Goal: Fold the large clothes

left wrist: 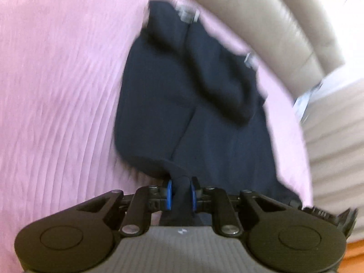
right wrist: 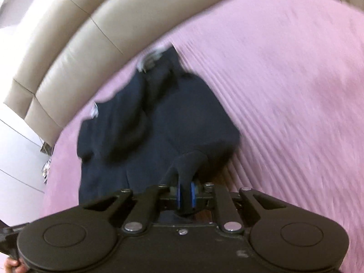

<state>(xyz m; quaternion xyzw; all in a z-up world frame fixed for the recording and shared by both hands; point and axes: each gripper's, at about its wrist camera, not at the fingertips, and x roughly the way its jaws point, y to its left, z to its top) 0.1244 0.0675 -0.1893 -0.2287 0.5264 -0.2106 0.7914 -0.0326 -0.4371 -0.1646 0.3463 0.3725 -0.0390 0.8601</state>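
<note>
A dark navy garment (left wrist: pixel 182 95) lies on a pink ribbed bedspread (left wrist: pixel 56 91), with a folded sleeve across it and pale cuffs at its far end. My left gripper (left wrist: pixel 181 193) is shut on the garment's near edge, cloth pinched between the blue pads (left wrist: pixel 169 193). In the right wrist view the same garment (right wrist: pixel 159 118) stretches away from my right gripper (right wrist: pixel 186 195), which is shut on a raised fold of its near edge. Both views are motion-blurred.
A beige padded headboard (right wrist: pixel 79 34) curves behind the bed and also shows in the left wrist view (left wrist: pixel 284 22). A white wall or cabinet (right wrist: pixel 16 147) stands at the left. The pink bedspread (right wrist: pixel 295 91) spreads wide to the right.
</note>
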